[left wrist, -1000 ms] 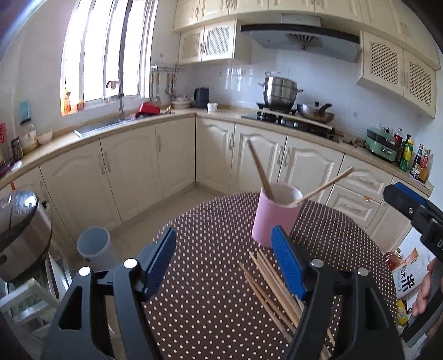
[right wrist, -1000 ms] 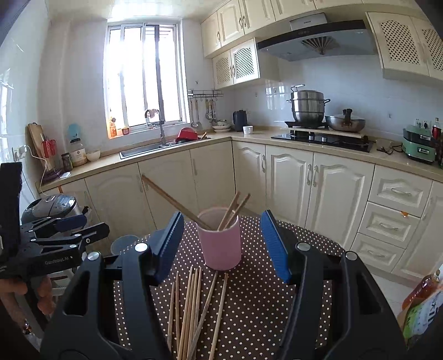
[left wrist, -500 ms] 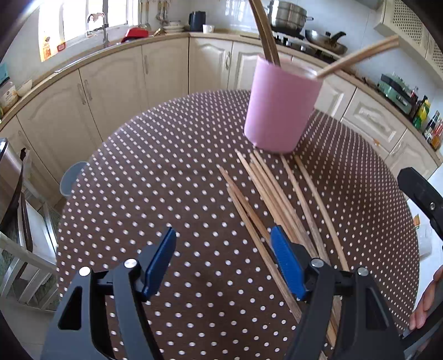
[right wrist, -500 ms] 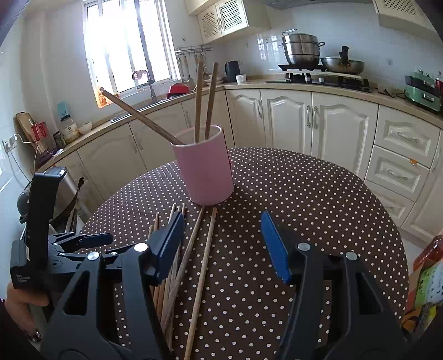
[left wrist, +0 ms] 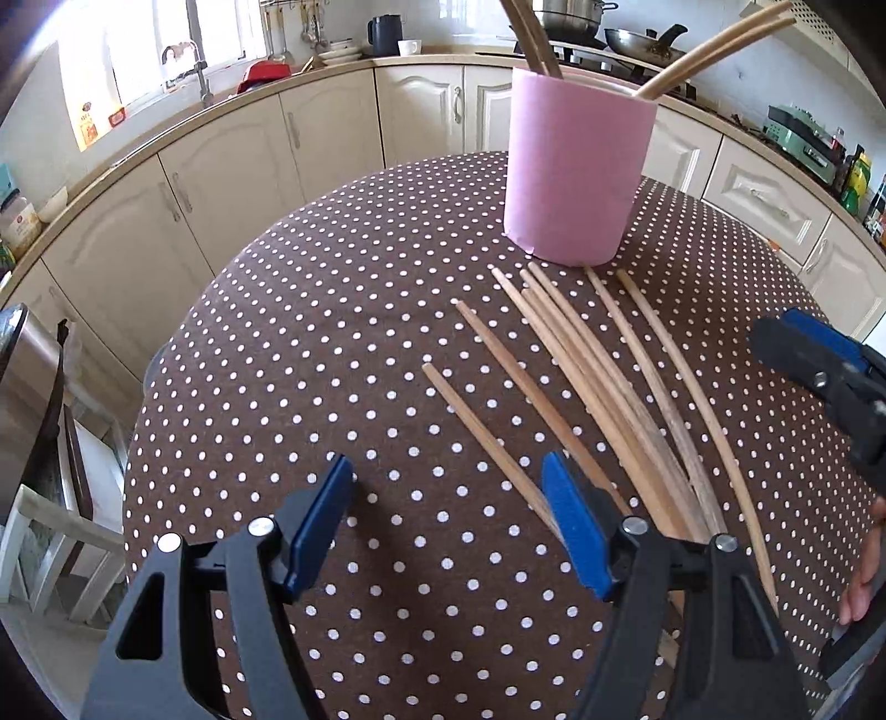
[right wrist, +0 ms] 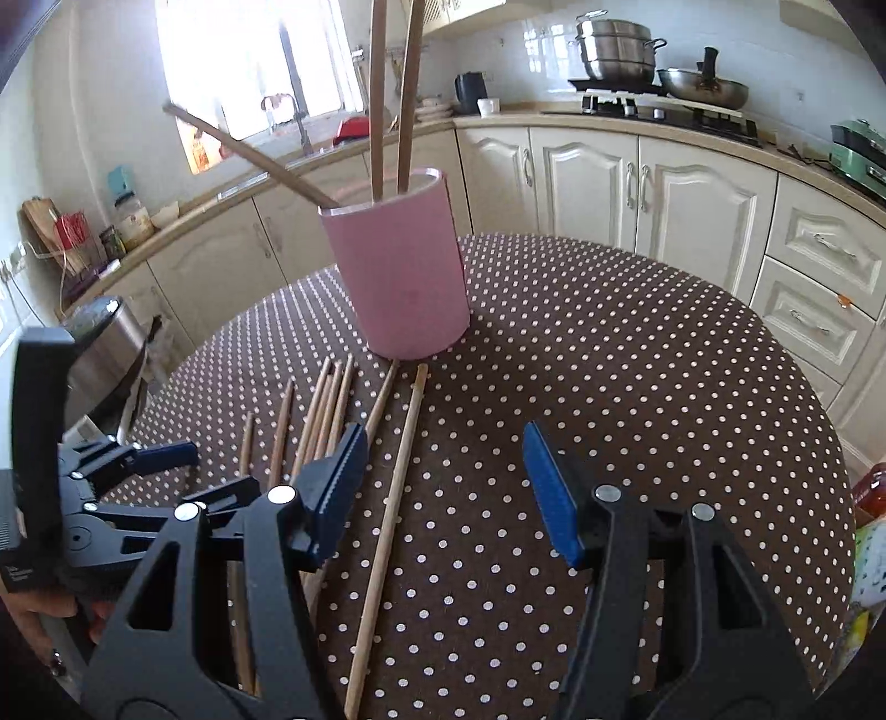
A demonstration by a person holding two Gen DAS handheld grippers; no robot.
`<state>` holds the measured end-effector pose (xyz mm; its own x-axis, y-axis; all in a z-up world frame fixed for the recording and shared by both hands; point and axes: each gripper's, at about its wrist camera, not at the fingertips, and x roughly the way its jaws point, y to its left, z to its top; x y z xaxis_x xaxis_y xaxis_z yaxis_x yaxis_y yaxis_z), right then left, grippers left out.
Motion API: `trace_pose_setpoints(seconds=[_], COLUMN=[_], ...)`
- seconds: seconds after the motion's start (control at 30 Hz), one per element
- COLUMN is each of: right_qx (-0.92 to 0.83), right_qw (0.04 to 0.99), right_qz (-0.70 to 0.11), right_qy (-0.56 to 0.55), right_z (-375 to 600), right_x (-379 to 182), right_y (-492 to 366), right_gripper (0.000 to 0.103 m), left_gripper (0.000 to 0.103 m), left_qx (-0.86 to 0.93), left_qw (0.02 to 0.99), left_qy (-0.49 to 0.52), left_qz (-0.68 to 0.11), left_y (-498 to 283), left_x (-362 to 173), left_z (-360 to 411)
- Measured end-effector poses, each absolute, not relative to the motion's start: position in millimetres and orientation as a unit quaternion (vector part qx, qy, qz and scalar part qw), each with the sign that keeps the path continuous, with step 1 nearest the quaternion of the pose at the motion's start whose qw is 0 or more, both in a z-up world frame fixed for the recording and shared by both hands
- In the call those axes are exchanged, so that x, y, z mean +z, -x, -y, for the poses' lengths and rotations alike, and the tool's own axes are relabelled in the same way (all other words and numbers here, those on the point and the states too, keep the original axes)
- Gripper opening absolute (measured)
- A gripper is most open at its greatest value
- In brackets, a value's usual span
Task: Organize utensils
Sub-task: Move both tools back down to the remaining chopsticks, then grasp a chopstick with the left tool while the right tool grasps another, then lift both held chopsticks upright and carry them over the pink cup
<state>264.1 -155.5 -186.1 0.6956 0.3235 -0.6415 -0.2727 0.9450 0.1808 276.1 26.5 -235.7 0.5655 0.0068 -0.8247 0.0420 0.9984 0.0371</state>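
A pink cup (left wrist: 576, 171) stands on a round brown polka-dot table (left wrist: 310, 354) and holds a few wooden chopsticks (right wrist: 379, 94). Several loose chopsticks (left wrist: 587, 376) lie fanned on the table in front of the cup; they also show in the right wrist view (right wrist: 326, 410). My left gripper (left wrist: 448, 520) is open and empty, low over the table, its right finger over the near ends of the sticks. My right gripper (right wrist: 446, 487) is open and empty, with one long chopstick (right wrist: 387, 515) lying between its fingers. The cup shows in the right wrist view (right wrist: 401, 271) too.
Cream kitchen cabinets (right wrist: 637, 177) and a counter curve behind the table. A stove with pots (right wrist: 620, 44) is at the back right. A steel bin (left wrist: 22, 382) and a white chair (left wrist: 61, 531) stand at the table's left. Bottles (right wrist: 869, 498) sit at the right edge.
Both grippers have dropped lower and tilted down toward the table and the loose chopsticks. Both stay open and empty.
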Motion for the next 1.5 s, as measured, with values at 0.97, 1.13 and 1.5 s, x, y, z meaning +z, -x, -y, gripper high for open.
trace_pose_setpoints(seconds=[0.97, 1.13, 1.5], right_qx=[0.182, 0.204, 0.26], right_qw=[0.838, 0.848, 0.888], right_qz=[-0.506, -0.486, -0.378], right_qy=[0.091, 0.058, 0.007], right_z=[81.7, 94.7, 106.8], right_x=[-203.7, -188.2, -105.0], right_y=[-337.8, -323.7, -265.4], right_gripper=[0.006, 0.006, 0.006], left_gripper=[0.005, 0.005, 0.006], left_qx=[-0.092, -0.102, -0.103], left_qw=[0.881, 0.892, 0.929], left_qy=[0.017, 0.018, 0.026], left_qz=[-0.464, -0.441, -0.355], left_y=[-297.5, -284.0, -252.3], left_x=[-217.7, -193.0, -117.9], left_z=[-34.8, -36.1, -36.5])
